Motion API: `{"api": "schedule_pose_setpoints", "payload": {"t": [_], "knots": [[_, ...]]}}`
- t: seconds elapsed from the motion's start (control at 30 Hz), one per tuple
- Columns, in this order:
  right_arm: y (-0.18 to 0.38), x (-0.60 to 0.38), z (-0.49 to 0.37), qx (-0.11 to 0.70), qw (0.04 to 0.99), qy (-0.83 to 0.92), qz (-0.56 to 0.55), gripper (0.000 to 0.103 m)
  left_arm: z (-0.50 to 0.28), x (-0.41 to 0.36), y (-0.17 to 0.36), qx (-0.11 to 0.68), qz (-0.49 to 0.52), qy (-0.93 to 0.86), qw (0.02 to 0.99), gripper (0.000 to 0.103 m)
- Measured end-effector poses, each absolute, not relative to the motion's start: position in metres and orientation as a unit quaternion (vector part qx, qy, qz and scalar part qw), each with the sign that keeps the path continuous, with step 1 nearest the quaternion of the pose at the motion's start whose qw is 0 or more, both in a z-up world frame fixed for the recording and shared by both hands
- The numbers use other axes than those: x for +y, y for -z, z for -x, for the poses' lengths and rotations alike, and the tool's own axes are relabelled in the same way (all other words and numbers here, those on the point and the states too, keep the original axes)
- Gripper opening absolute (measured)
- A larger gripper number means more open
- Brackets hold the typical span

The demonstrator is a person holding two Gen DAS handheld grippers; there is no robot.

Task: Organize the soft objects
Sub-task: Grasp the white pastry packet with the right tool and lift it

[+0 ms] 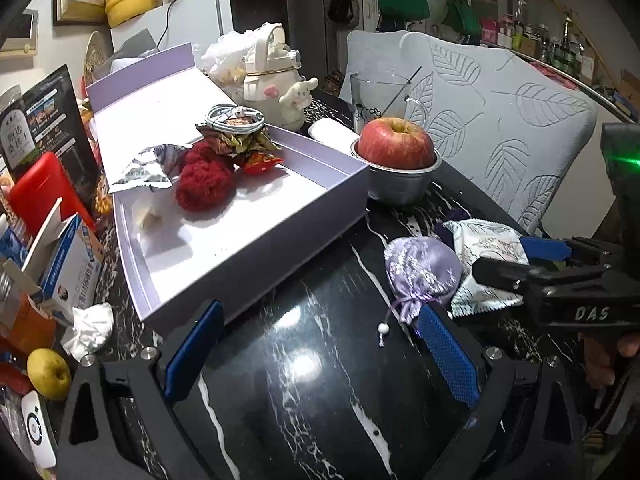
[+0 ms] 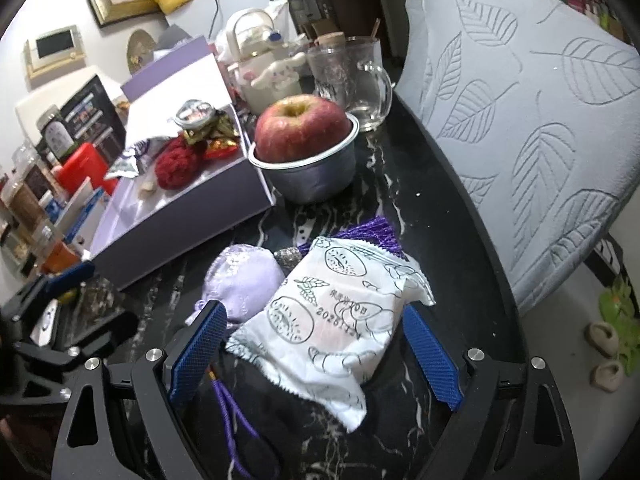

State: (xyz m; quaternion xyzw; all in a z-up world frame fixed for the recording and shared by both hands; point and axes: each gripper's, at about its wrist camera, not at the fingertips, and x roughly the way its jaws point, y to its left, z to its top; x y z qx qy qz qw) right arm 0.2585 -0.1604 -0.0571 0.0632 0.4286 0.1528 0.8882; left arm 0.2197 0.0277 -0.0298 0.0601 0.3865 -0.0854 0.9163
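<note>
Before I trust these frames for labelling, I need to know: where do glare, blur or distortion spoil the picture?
Left wrist view: bright lamp glare on the black marble table, a green lens flare at the right edge over the right gripper, straight edges of the lilac box bowed by the fisheye. Right wrist view: the white snack packet is sharp; the left-edge clutter is smeared.

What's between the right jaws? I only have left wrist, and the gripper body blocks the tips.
Observer: A white packet. The right gripper has its jaws open on either side of it.
Operator: Anything behind it?
Observer: A purple tassel fans out behind the packet.
Operator: Anything else close to the jaws?
Observer: A purple cord loops nearer the camera, and the lilac pouch lies just ahead of one fingertip. I can't tell if they touch.
</note>
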Motion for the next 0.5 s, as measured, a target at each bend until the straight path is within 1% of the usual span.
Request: {"api": "schedule_pose_setpoints", "payload": {"t": [0.07, 0.13, 0.2, 0.3, 0.4, 0.5], "knots": [[0.061, -0.161, -0.262, 0.432, 0.887, -0.15, -0.059, 0.089, -0.224, 0.027, 0.029, 0.386, -0.063, 0.081, 0.917, 0.1], [0.063, -0.162, -0.264, 0.433, 0.887, -0.148, -0.059, 0.084, -0.229, 0.027, 0.031, 0.392, -0.061, 0.076, 0.915, 0.1], [0.065, -0.166, -0.264, 0.436, 0.885, -0.149, -0.063, 0.077, -0.234, 0.027, 0.032, 0.398, -0.055, 0.077, 0.913, 0.1], [0.066, -0.171, -0.262, 0.435, 0.882, -0.164, -0.078, 0.07, -0.239, 0.025, 0.032, 0.399, -0.049, 0.089, 0.911, 0.1], [0.066, -0.176, -0.258, 0.439, 0.878, -0.171, -0.084, 0.067, -0.241, 0.023, 0.025, 0.389, -0.036, 0.101, 0.915, 0.1], [0.066, -0.182, -0.253, 0.445, 0.874, -0.175, -0.091, 0.067, -0.244, 0.016, 0.023, 0.387, -0.033, 0.12, 0.914, 0.1]]}}
